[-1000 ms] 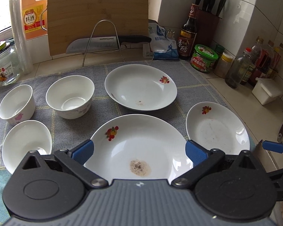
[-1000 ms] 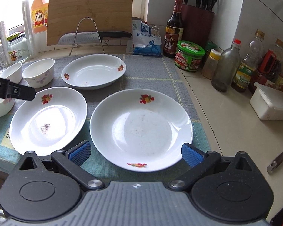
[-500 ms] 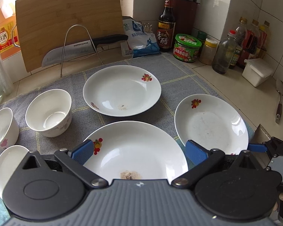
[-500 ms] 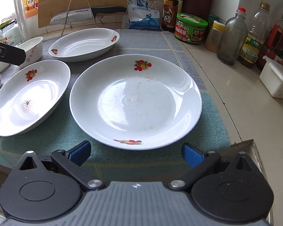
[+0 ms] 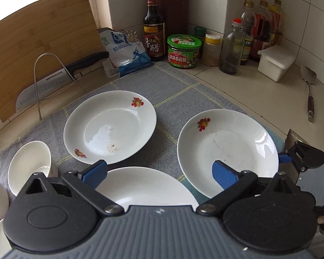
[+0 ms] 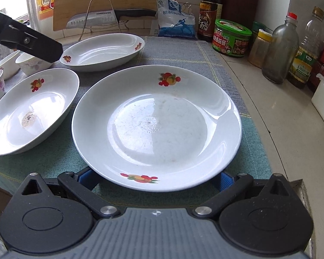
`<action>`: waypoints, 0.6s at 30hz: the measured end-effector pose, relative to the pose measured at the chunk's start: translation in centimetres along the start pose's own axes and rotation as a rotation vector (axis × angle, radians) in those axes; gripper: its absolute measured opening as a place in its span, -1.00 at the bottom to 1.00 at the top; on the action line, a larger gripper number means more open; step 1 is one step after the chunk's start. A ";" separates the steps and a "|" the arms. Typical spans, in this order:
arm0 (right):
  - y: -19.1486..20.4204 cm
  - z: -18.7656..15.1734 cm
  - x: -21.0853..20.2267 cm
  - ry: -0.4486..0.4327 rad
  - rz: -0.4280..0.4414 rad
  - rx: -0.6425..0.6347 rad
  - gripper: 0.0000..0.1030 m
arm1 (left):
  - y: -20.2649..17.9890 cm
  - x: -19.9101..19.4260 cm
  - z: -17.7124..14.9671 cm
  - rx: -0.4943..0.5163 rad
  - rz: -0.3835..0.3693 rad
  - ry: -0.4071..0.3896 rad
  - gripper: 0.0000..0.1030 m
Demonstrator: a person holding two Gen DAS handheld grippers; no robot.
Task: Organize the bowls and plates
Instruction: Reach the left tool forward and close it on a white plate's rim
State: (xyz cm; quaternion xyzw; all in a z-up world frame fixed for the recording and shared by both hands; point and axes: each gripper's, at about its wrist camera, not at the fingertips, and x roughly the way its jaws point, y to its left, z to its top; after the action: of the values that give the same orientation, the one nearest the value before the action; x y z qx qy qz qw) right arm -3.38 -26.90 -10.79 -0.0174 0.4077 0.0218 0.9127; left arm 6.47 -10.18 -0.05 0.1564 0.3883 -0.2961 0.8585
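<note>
Lying on a grey-and-green checked cloth point(image 6: 207, 54), three white plates with fruit prints fill the middle of both views. The right plate point(image 6: 156, 127), centre of the right wrist frame, holds only faint scratches and a wet sheen. The left plate point(image 6: 30, 111), at that frame's left edge, has a small brownish crumb patch in its well, and the far plate point(image 6: 102, 51), upper centre, shows a similar faint smear in the left wrist view. Small white bowls point(image 5: 29, 167) sit at the lower left of the left wrist frame, cut off by the edge; nothing shows inside the one that is fully seen.

The right gripper point(image 6: 155, 179) is spread wide, its blue pads mostly hidden under the right plate's near rim, so whether they touch it cannot be told. The left gripper point(image 5: 159, 172) is also wide, holding nothing, above the left plate, whose near half its body hides.
</note>
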 end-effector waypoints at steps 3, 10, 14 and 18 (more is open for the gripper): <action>-0.1 -0.3 0.0 -0.025 0.002 0.004 1.00 | -0.3 0.7 0.6 0.030 -0.027 0.000 0.98; -0.1 -1.1 -0.3 -0.077 0.003 0.006 1.00 | -0.9 2.5 1.5 0.089 -0.056 0.014 0.98; -0.1 -1.4 -0.4 -0.097 0.005 0.003 1.00 | -1.4 3.6 2.2 0.106 -0.091 0.023 0.98; -0.3 -2.0 -0.5 -0.141 0.016 -0.015 1.00 | -2.1 4.9 3.2 0.123 -0.108 0.025 0.98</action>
State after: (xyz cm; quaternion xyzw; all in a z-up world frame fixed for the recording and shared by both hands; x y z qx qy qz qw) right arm -5.16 -27.36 -11.73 -0.0195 0.3425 0.0336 0.9387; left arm 9.54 -15.29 -1.76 0.1913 0.3879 -0.3633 0.8252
